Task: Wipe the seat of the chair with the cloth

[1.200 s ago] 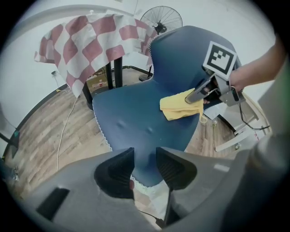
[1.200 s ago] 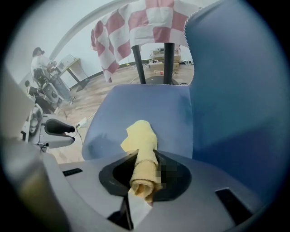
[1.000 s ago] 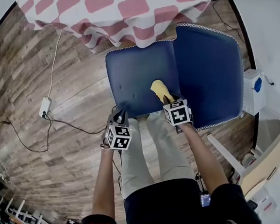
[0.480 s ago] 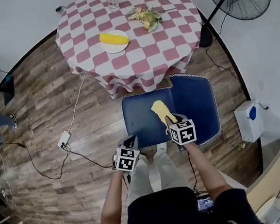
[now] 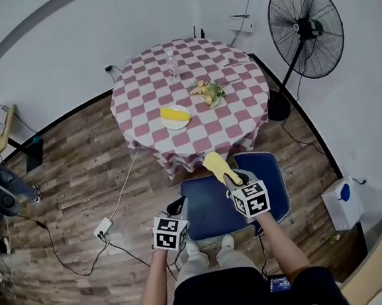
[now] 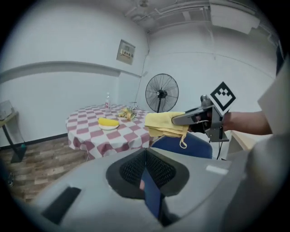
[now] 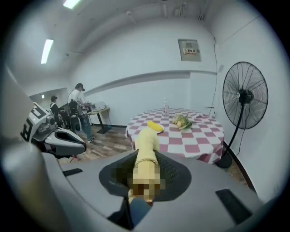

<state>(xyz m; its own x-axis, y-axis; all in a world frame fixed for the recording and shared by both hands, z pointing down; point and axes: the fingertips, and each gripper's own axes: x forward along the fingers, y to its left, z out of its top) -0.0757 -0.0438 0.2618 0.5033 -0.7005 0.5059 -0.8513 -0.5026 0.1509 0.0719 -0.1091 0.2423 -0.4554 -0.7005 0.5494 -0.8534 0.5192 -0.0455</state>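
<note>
The yellow cloth (image 5: pixel 217 167) hangs in the air above the blue chair (image 5: pixel 208 211), and my right gripper (image 5: pixel 230 177) is shut on it. In the right gripper view the cloth (image 7: pixel 147 146) runs out from between the jaws toward the table. The left gripper view shows the right gripper (image 6: pixel 195 118) from the side, with the cloth (image 6: pixel 165 124) bunched at its tips over the chair (image 6: pixel 186 145). My left gripper (image 5: pixel 178 207) is shut on nothing, level with the chair's near left corner. Its jaws (image 6: pixel 147 174) meet with no gap.
A round table with a red-and-white checked cover (image 5: pixel 194 108) stands just beyond the chair and carries a plate, a bottle and some food. A standing fan (image 5: pixel 305 29) is at the right. A power strip and cables (image 5: pixel 103 226) lie on the wood floor. People (image 7: pixel 78 108) stand far left.
Both grippers have risen from the chair, and the cloth has come up off the seat with the right one. The head view has swung up to take in the table and fan.
</note>
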